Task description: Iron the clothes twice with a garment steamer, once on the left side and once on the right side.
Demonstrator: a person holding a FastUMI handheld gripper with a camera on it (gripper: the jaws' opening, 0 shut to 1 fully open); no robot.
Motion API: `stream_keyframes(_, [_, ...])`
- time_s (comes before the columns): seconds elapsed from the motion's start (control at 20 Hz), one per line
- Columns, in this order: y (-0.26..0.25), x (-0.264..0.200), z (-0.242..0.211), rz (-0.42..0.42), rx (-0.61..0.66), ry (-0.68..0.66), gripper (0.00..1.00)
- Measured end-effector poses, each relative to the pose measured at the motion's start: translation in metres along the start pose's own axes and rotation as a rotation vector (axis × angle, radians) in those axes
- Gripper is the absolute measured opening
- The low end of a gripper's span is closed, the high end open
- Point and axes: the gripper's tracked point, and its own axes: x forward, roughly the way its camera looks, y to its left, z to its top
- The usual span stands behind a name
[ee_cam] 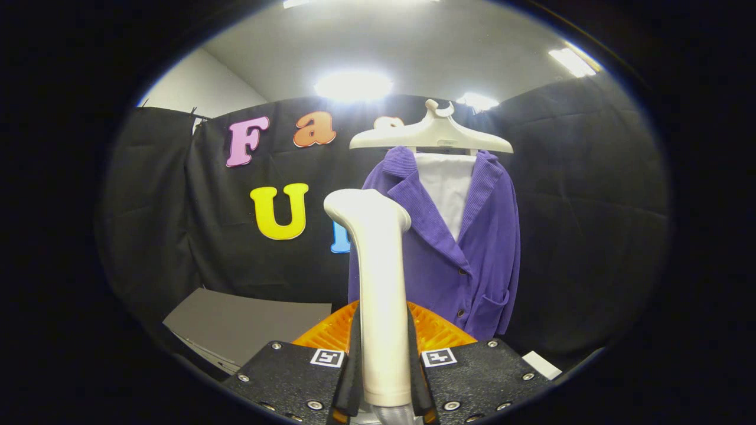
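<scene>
Right now our gripper (385, 366) is pinching the steamer (378, 283), both fingers pressed on its handle, head upright. We judge the one steamer rigid, smooth and maybe top-heavy, so a low, firm hold on the handle suits it. Beyond the fingers hangs one purple jacket (466, 260), soft and likely to swing when pushed, over one white shirt (447, 183) on one pale hanger (434, 134), well apart from the steamer head

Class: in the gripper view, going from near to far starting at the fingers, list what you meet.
hand-held gripper shut on the steamer → purple jacket on its hanger → black cloth wall
</scene>
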Motion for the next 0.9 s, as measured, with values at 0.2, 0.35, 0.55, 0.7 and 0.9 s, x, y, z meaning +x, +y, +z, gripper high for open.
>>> stream_keyframes(0.2, [-0.023,0.014,0.018,-0.062,0.029,-0.042,0.33])
stream_keyframes(0.35, [-0.036,0.032,0.021,-0.089,0.047,-0.051,0.33])
stream_keyframes(0.55, [-0.045,0.054,0.016,-0.128,0.033,-0.056,0.33])
stream_keyframes(0.7, [-0.042,0.07,0.005,-0.13,-0.014,-0.051,0.33])
stream_keyframes(0.9, [-0.043,0.08,-0.019,-0.129,-0.008,-0.046,0.33])
